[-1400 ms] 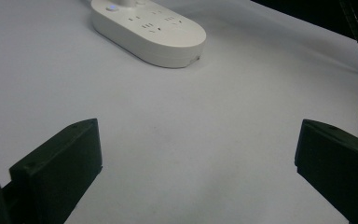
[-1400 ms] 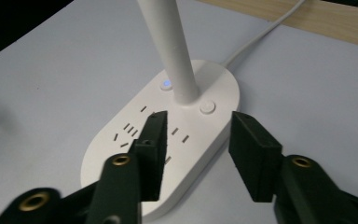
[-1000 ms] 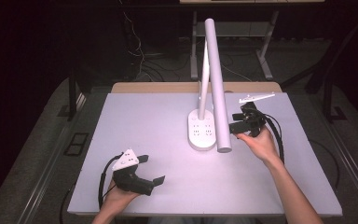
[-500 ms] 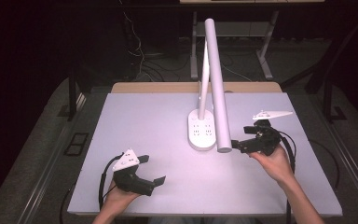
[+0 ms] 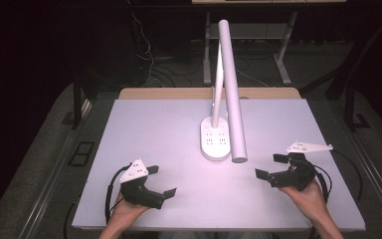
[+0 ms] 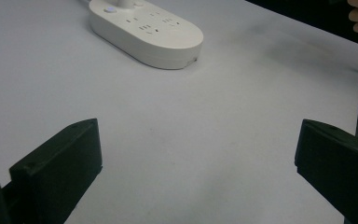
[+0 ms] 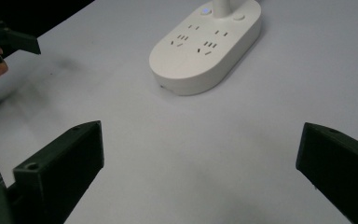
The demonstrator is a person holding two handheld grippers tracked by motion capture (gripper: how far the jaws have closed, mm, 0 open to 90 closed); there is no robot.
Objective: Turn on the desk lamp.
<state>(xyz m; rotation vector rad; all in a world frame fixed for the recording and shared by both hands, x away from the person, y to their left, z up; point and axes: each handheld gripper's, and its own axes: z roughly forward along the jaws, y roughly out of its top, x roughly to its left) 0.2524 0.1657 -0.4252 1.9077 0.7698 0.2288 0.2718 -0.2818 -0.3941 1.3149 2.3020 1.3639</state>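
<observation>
Writing is not something you can read anywhere on the lamp (image 5: 227, 94); its base (image 5: 215, 140) has rows of little plug holes and two round buttons, and one button glows blue in your right gripper view, but no words or brand show.

Your lamp stands near the middle of the tabletop (image 5: 149, 124), a bit toward the far edge. Its white oval base sits flat on the top. A thin white stem (image 5: 217, 84) goes up from the base, and a long white tube head (image 5: 233, 99) slants down over it, with its round end hanging just past the near end of the base.

Your left gripper (image 5: 162, 181) is by the near left corner, held in your left hand (image 5: 124, 211). Its jaws are wide open with nothing between them, just bare tabletop. It points toward the base, well apart from it.

Your right gripper (image 5: 270, 166) is near the right edge, toward the near side, held in your right hand (image 5: 306, 196). Its jaws are wide open too and hold nothing. It also points at the base and does not touch it.

Nothing lies between your grippers and the lamp. A wooden strip (image 5: 169, 93) shows along the far edge. Behind the tabletop it is dark, with cables (image 5: 146, 50) and metal table legs (image 5: 281, 64) on the floor.
</observation>
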